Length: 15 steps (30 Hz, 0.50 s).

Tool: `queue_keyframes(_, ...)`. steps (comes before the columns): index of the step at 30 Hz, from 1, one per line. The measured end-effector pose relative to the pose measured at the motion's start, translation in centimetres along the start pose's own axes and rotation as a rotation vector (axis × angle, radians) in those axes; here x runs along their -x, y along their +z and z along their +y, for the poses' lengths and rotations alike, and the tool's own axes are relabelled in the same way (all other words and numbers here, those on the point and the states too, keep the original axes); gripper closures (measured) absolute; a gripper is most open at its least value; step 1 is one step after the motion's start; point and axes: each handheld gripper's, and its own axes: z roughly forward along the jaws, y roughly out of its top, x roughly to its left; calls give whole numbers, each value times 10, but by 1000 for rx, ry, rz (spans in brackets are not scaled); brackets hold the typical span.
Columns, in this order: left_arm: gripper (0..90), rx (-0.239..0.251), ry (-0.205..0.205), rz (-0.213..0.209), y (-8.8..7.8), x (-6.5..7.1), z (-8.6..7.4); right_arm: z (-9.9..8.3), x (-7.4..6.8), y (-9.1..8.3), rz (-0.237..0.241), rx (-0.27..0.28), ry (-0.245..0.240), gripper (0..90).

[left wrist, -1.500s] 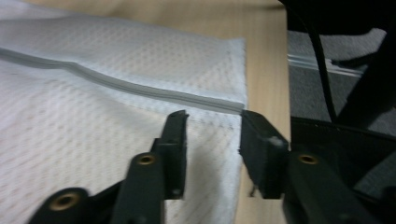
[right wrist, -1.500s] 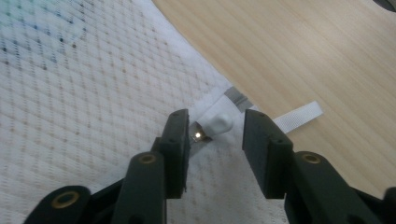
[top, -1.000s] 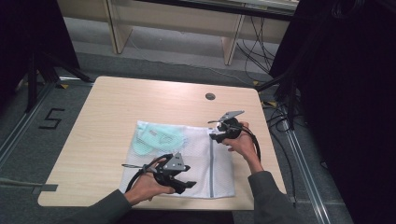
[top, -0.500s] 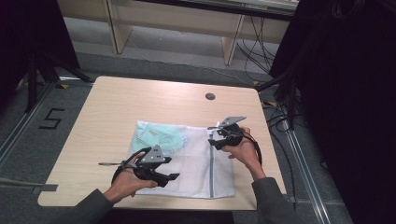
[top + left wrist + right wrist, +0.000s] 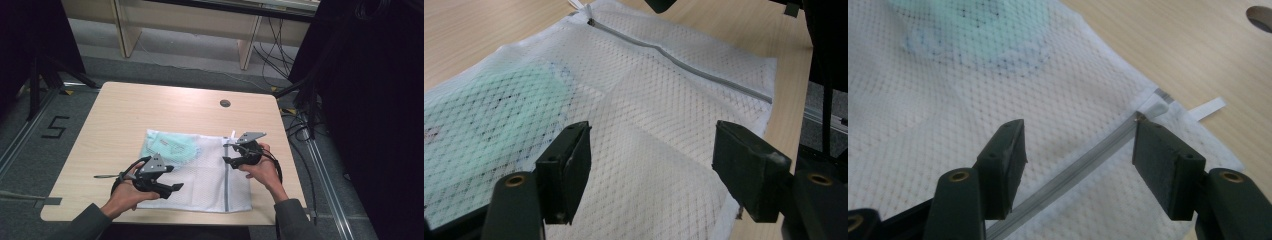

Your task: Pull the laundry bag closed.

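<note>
Our right gripper (image 5: 1078,165) hangs wide open over the zip (image 5: 1083,167) of the mesh bag (image 5: 200,175); we might pinch netting instead.

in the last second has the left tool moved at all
Yes. In the high view the left tool has slid toward the table's left, from over the middle of the mesh laundry bag to its left edge, jaws open.

Probably a lab: taped floor number (image 5: 55,128), cables (image 5: 280,37), tripod (image 5: 37,75).
</note>
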Motion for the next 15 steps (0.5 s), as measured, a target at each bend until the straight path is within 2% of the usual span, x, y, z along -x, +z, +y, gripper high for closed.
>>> queue_keyframes(1,312,14,-30,-2,0,2,-1,-2,-3,1,-6,12,23,384)
queue_keyframes(3,302,6,-11,3,-2,1,-2,-4,-4,-3,0,-3,11,367)
queue_keyframes(6,289,9,-15,5,-3,1,-2,-8,-8,-3,3,24,15,361)
queue_keyframes(7,285,14,-5,9,-4,0,-3,-9,-9,-5,4,14,17,352)
queue_keyframes(8,280,10,-27,14,-4,1,-3,-11,-10,-6,12,14,30,348)
queue_keyframes(9,275,20,-1,13,-4,-1,-4,-13,-11,-7,7,21,30,345)
queue_keyframes(10,272,15,-3,20,-5,-1,-4,-13,-11,-9,26,8,10,340)
queue_keyframes(11,270,15,-17,20,-6,0,-4,-15,-12,-9,12,20,19,338)
queue_keyframes(12,270,12,-18,23,-7,-1,-4,-17,-14,-10,15,7,40,337)
queue_keyframes(13,270,16,-3,19,-8,-2,-5,-18,-15,-9,11,22,40,334)
queue_keyframes(15,268,22,-32,30,-9,-1,-6,-19,-16,-13,17,-1,41,331)
